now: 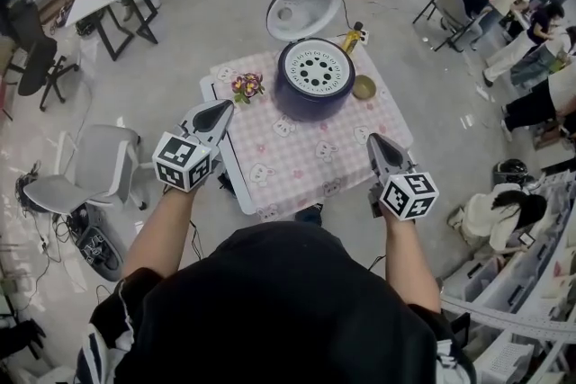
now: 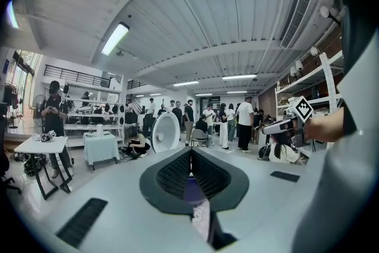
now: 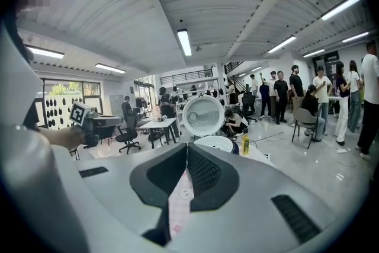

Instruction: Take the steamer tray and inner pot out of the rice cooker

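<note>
A dark blue rice cooker (image 1: 315,94) stands at the far side of the table, its white lid (image 1: 303,9) tipped up and open. A white steamer tray (image 1: 316,67) with round holes sits in its mouth and hides the inner pot beneath. My left gripper (image 1: 222,108) hovers over the table's left edge, short of the cooker, jaws shut on nothing. My right gripper (image 1: 373,139) hangs over the table's right side, also shut and empty. The right gripper view shows the lid (image 3: 202,117) and tray (image 3: 214,144) ahead beyond the closed jaws (image 3: 187,148). The left gripper view shows the lid (image 2: 165,132) past its closed jaws (image 2: 190,154).
The table wears a pink checked cloth (image 1: 297,153). A small flower bunch (image 1: 247,86) lies left of the cooker; a yellow bottle (image 1: 349,40) and a round golden dish (image 1: 364,87) sit to its right. A grey chair (image 1: 94,162) stands to the left, and people sit around the room.
</note>
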